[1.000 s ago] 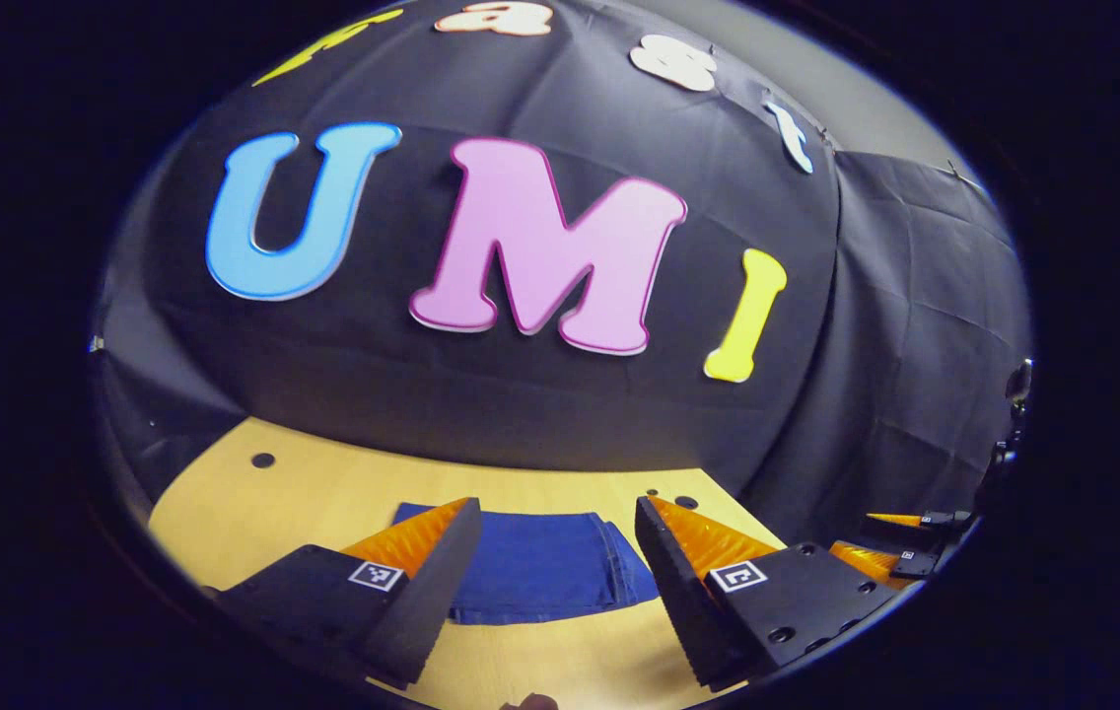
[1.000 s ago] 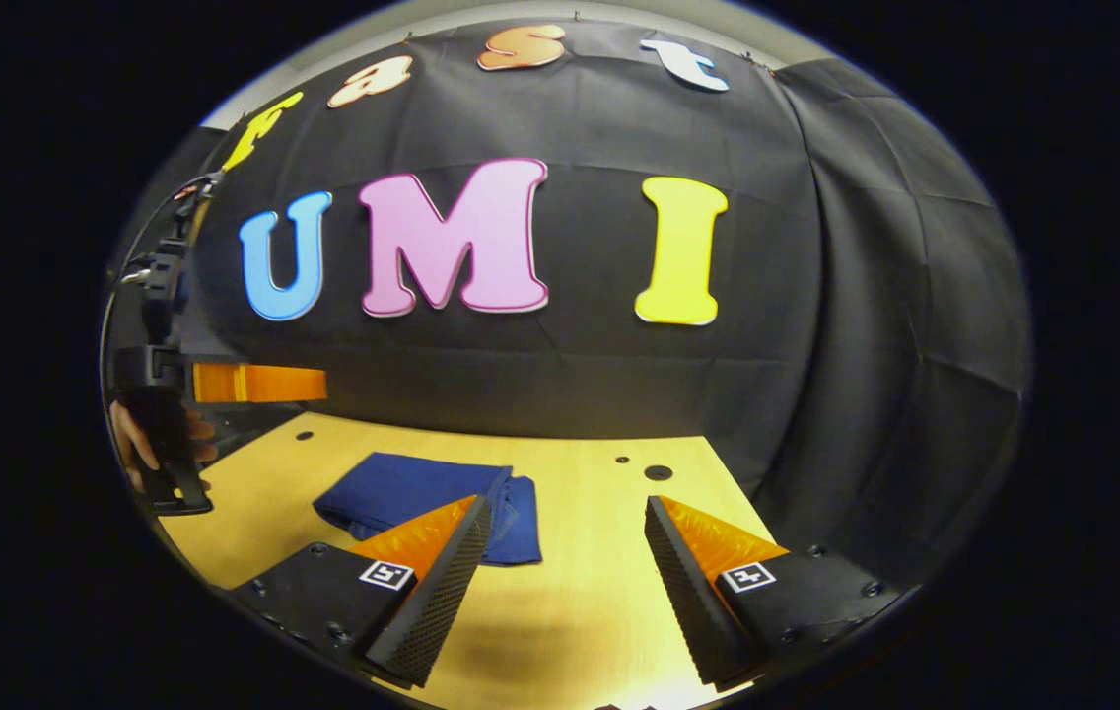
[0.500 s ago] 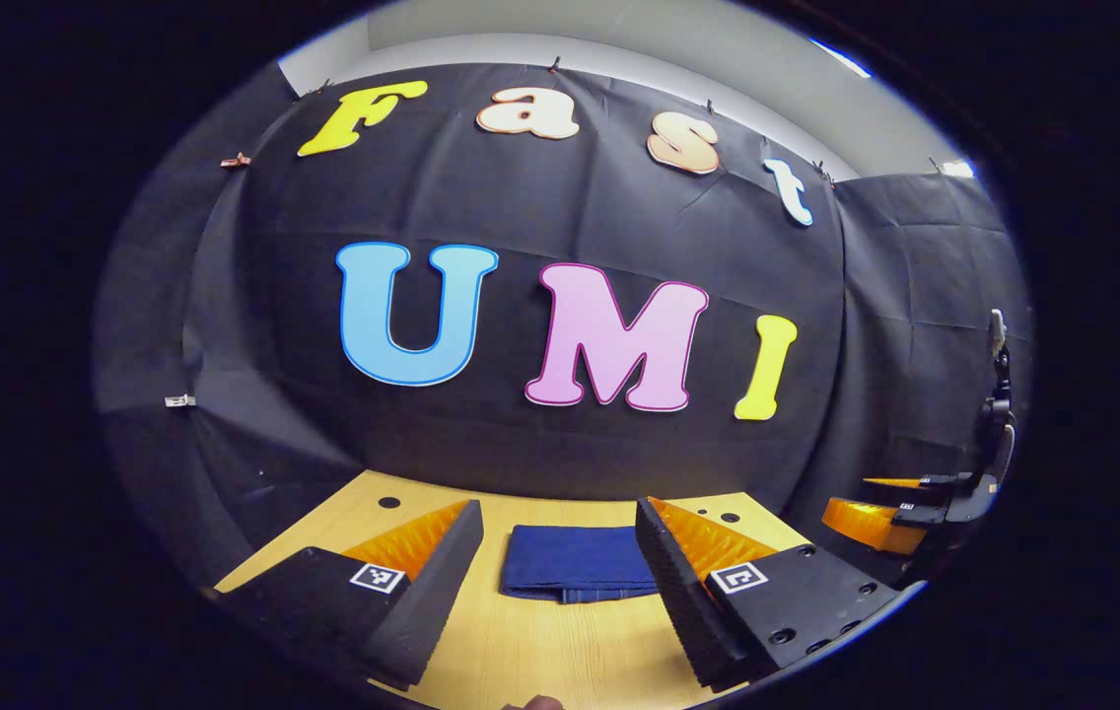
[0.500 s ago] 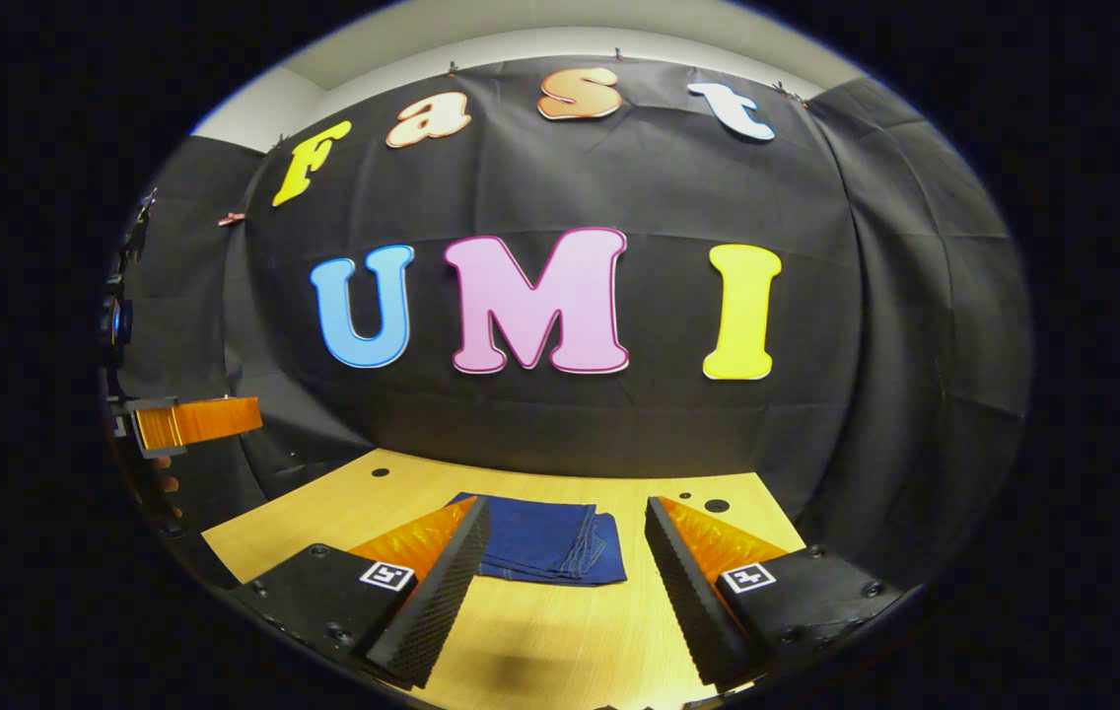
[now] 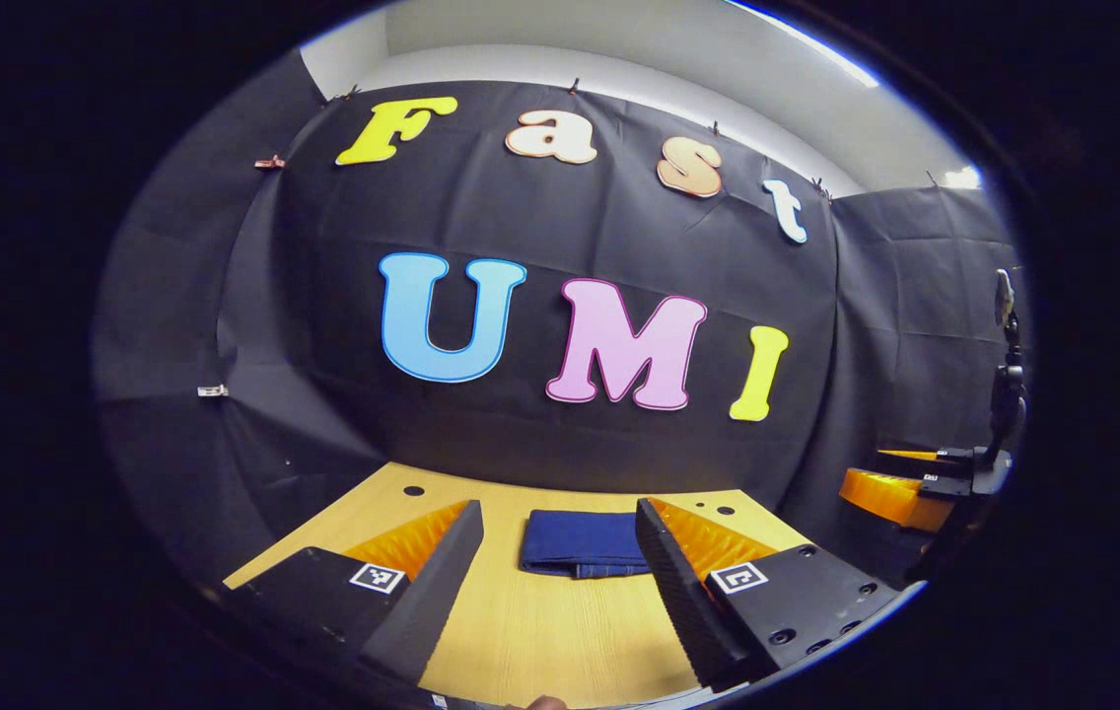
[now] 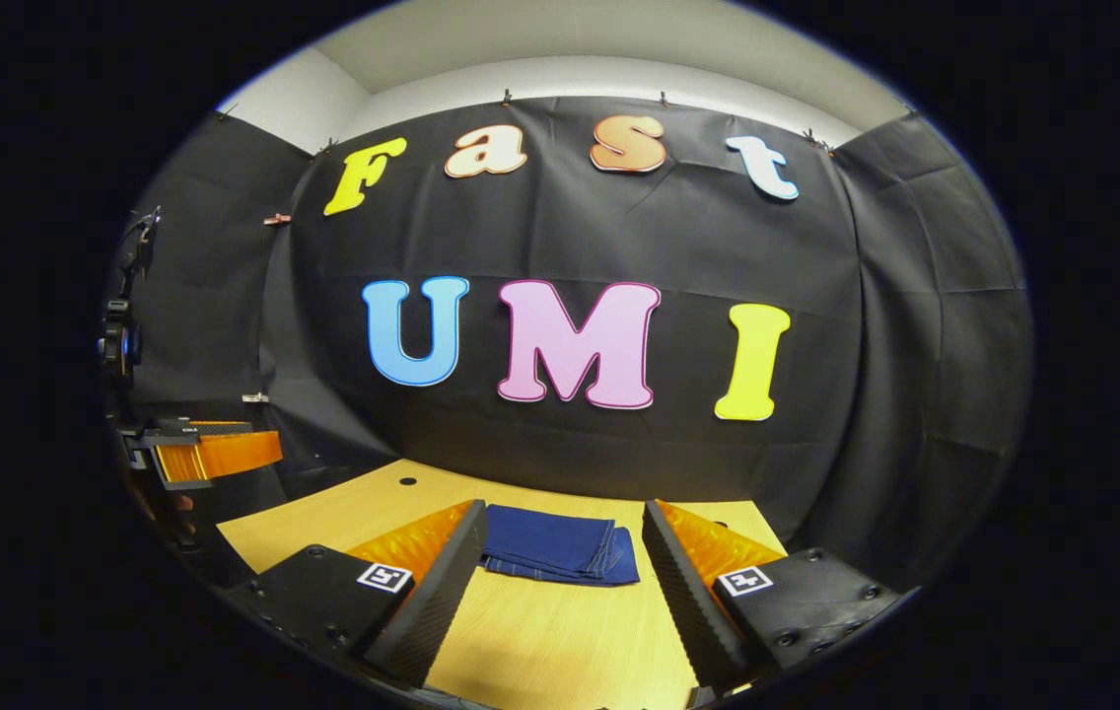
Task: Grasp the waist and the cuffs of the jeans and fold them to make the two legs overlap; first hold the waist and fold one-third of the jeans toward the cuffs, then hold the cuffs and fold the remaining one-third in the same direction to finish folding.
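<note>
The blue jeans lie folded into a small flat packet on the wooden table, near its far edge. In the left gripper view my left gripper stands open, pulled back from the packet with nothing between its fingers. The right gripper view shows the same folded jeans ahead of my open right gripper, also empty and held back over the table. At the right edge of the left gripper view is the right gripper. The left gripper shows at the left edge of the right gripper view.
Small dark holes dot the table's far corners. Black cloth walls close the booth behind and on both sides. Bare wood lies between the grippers and the jeans.
Both grippers have drawn back and tilted up from the table over the last second. The folded jeans look smaller and farther, and lie still.
</note>
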The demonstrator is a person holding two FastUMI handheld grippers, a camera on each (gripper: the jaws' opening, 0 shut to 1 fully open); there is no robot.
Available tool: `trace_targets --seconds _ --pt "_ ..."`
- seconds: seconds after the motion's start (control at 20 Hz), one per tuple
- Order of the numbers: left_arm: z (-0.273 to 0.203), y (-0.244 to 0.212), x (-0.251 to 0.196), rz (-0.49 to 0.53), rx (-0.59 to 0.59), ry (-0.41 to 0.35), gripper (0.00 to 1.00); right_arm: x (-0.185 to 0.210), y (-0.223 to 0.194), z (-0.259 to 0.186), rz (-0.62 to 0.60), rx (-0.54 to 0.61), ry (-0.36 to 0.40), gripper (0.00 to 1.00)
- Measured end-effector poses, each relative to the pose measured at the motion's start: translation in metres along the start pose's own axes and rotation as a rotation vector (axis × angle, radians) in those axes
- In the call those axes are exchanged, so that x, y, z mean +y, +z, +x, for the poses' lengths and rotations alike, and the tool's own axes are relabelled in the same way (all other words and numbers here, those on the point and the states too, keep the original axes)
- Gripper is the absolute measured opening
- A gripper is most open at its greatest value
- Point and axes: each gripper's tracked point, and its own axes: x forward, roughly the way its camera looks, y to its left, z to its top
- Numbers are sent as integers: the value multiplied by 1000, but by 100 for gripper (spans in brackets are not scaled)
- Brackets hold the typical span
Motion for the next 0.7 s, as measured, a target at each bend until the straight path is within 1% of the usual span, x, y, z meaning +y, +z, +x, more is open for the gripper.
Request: trace_targets --seconds 0.2,0.3,0.35,0.4,0.55,0.6,0.7 --pt "-8 5 3 56 -25 22 96 -1 3 -7 31 -20 -8 96" --pt "-9 3 3 51 -14 42 96 1 0 -7 56 -1 1 96" --pt "-11 4 2 45 -11 43 96 3 0 -7 61 1 12 93" --pt "-11 5 2 42 -17 35 96 4 6 -6 57 -12 12 96" --pt "-10 3 5 58 -25 36 96 5 11 -8 52 -32 11 96" --pt "-9 1 3 55 -17 34 96 6 10 -8 48 -35 12 100" --pt "-8 -2 3 38 -10 26 96 8 11 -9 35 -36 10 92"
